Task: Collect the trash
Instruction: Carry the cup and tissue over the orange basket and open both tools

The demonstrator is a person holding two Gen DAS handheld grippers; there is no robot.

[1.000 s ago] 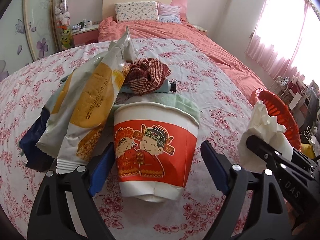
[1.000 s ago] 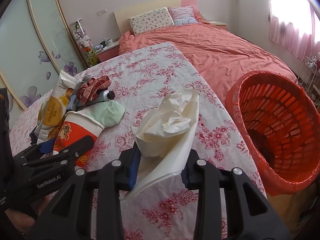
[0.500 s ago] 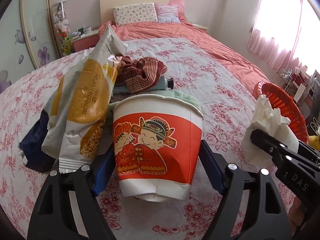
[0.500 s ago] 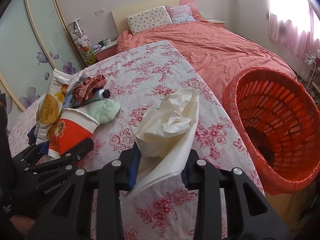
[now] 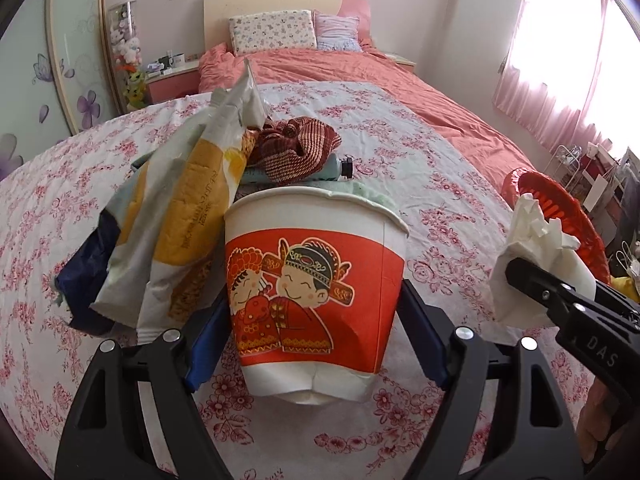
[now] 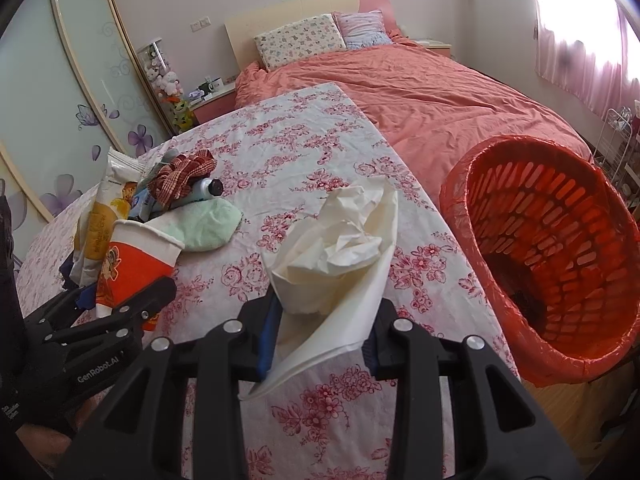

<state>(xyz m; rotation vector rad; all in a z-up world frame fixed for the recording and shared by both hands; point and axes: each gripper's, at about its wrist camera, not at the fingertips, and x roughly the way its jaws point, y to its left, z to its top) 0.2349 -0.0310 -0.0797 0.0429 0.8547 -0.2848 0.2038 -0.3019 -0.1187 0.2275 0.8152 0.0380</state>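
Your left gripper (image 5: 316, 344) has just been closing, and its blue pads now press both sides of the paper cup (image 5: 314, 292), so it can be lifted off the bench (image 5: 400, 148). Your right gripper (image 6: 320, 334) is clamped on the crumpled tissue (image 6: 340, 252), with the red basket (image 6: 560, 240) just beyond to its right, ready for dropping. Past the cup lie a snack bag (image 5: 180, 216) and checked cloth (image 5: 296, 150).
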